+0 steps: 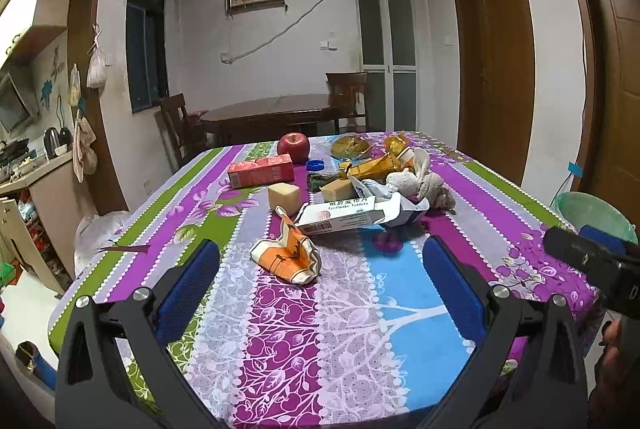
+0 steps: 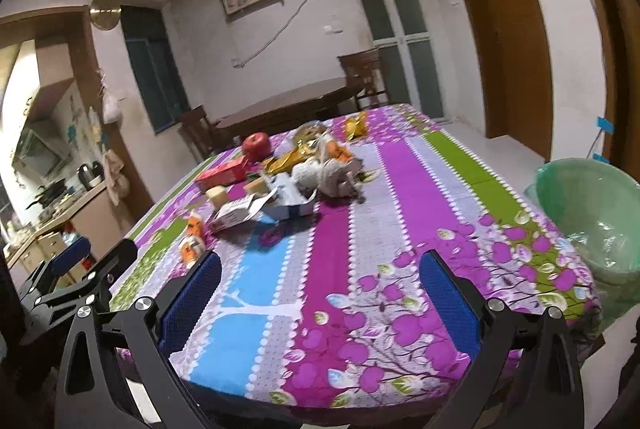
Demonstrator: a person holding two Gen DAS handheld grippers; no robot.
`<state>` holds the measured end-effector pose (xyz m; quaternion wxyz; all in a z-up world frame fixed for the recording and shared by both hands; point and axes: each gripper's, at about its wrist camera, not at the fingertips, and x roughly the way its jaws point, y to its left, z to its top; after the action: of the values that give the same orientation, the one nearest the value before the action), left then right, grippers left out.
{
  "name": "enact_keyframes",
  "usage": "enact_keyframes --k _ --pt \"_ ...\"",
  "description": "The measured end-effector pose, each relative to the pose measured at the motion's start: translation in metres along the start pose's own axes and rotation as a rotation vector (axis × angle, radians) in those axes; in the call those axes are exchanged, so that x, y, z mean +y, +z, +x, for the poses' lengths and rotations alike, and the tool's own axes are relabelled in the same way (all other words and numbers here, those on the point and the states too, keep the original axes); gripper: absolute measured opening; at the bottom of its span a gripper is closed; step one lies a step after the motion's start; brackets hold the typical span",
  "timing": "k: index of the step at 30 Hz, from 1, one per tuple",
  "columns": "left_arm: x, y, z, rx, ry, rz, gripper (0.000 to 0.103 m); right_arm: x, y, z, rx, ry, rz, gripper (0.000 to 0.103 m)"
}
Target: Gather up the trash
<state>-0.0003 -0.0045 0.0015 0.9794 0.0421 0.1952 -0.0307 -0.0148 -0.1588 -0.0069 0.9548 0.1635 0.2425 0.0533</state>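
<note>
The left gripper (image 1: 320,261) hangs over the near edge of the table (image 1: 400,329), its blue pads spread wide with nothing between them. Just beyond its fingertips, near the middle of the near half of the cloth, lies a crumpled orange-and-white wrapper (image 1: 290,257), the closest piece of trash. It looks thin, light and soft, likely to slide on the cloth if nudged, so I would come down on its raised crumpled ridge and pinch across the folds, not scrape at a flat edge.

The right gripper (image 2: 320,277) is likewise parted and empty, held over the near right corner of the table, well apart from the clutter. Off the right edge stands a bin lined with a green bag (image 2: 592,221), probably where the trash belongs.

Further in, toward the centre, an opened white tablet box (image 1: 340,215) lies on its side, touching a torn paper packet (image 1: 400,199). The box is light card, stiff along its edges but easily crushed; gripping across its narrow sides should hold. Behind these sit two pale blocks (image 1: 284,195), a red carton (image 1: 260,171), gold foil wrappers (image 1: 376,163), a blue bottle cap (image 1: 315,164) and a soft plush toy (image 1: 420,185). A red apple (image 1: 293,145) rests near the far edge; it looks whole and is probably not trash
</note>
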Motion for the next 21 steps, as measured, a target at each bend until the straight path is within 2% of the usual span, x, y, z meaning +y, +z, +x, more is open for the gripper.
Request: enact_keyframes --k 9,21 --pt "0.004 0.000 0.004 0.013 0.027 -0.014 0.098 -0.012 -0.001 0.004 0.008 0.000 0.073 0.099" --pt "0.008 0.000 0.006 0.022 0.050 -0.030 0.098 -0.001 0.003 -0.002 -0.017 -0.047 -0.004 0.099"
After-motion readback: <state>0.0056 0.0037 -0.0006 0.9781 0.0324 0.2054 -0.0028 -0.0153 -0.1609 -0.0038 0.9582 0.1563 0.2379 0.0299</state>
